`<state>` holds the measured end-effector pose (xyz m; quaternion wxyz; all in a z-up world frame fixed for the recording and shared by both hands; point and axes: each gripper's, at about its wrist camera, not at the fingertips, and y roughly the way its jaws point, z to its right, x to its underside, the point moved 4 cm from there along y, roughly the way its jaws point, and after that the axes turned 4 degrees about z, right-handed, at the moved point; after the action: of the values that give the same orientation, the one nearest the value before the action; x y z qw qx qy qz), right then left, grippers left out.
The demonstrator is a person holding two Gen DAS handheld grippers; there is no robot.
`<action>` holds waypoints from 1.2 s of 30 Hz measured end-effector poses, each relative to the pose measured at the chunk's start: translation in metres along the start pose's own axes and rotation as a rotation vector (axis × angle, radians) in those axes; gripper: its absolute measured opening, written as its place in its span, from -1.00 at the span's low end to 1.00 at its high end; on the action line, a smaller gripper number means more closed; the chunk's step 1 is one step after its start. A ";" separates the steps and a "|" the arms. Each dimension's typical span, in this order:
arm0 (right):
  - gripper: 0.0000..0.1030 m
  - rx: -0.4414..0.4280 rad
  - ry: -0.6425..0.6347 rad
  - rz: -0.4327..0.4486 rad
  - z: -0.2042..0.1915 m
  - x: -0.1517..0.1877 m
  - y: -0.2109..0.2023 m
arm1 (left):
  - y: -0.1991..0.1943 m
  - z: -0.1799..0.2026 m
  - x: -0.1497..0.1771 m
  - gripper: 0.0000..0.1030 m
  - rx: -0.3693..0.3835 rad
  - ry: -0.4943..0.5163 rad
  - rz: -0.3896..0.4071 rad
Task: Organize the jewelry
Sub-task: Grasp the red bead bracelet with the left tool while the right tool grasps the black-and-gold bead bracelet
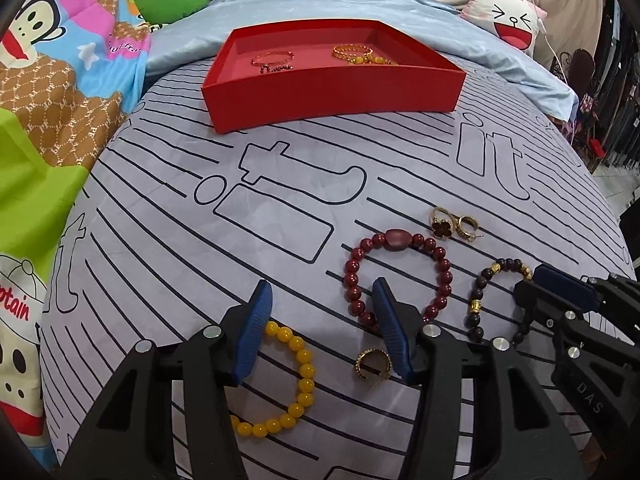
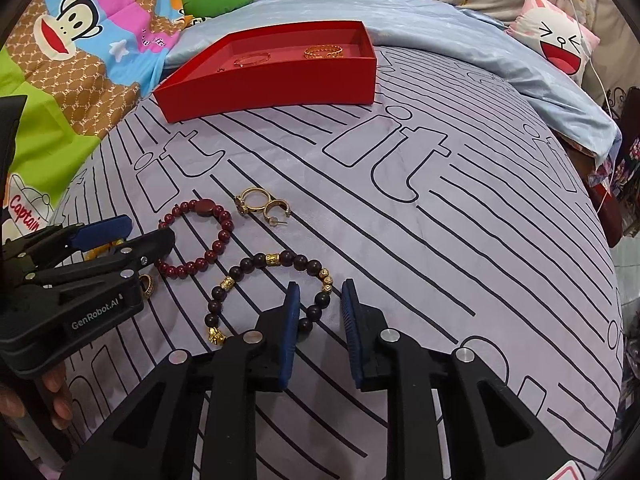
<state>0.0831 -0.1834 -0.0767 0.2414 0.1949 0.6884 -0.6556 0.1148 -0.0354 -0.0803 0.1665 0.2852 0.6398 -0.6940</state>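
Observation:
A red tray (image 1: 332,96) at the back of the bed holds a thin gold bangle (image 1: 272,58) and gold bracelets (image 1: 354,54); it also shows in the right wrist view (image 2: 272,80). My left gripper (image 1: 322,296) is open over a yellow bead bracelet (image 1: 298,384) and a gold ring (image 1: 372,362), beside a dark red bead bracelet (image 1: 396,272). My right gripper (image 2: 320,296) is open, its jaws either side of the right edge of a dark bead bracelet with gold beads (image 2: 272,284). A gold flower ring and an earring (image 2: 260,206) lie further back.
The jewelry lies on a grey striped bedsheet (image 2: 440,240). A blue sheet (image 1: 280,12) and pillows lie behind the tray. A colourful cartoon quilt (image 1: 60,80) is at the left. The left gripper's body (image 2: 80,280) sits close to the red bracelet.

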 end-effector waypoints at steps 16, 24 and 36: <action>-0.77 -0.007 -0.005 -0.001 -0.002 -0.001 0.000 | -0.001 -0.002 -0.002 -0.86 0.018 0.000 0.008; -0.85 -0.024 0.007 -0.004 0.000 -0.001 -0.002 | -0.008 -0.007 -0.002 -0.86 0.049 -0.029 0.002; -0.85 -0.055 0.032 0.051 0.003 -0.022 -0.022 | -0.035 -0.007 -0.023 -0.86 0.095 -0.049 0.049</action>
<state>0.0882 -0.1866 -0.0458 0.2524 0.2161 0.7048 -0.6268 0.1133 -0.0276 -0.0381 0.1855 0.2914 0.5948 -0.7259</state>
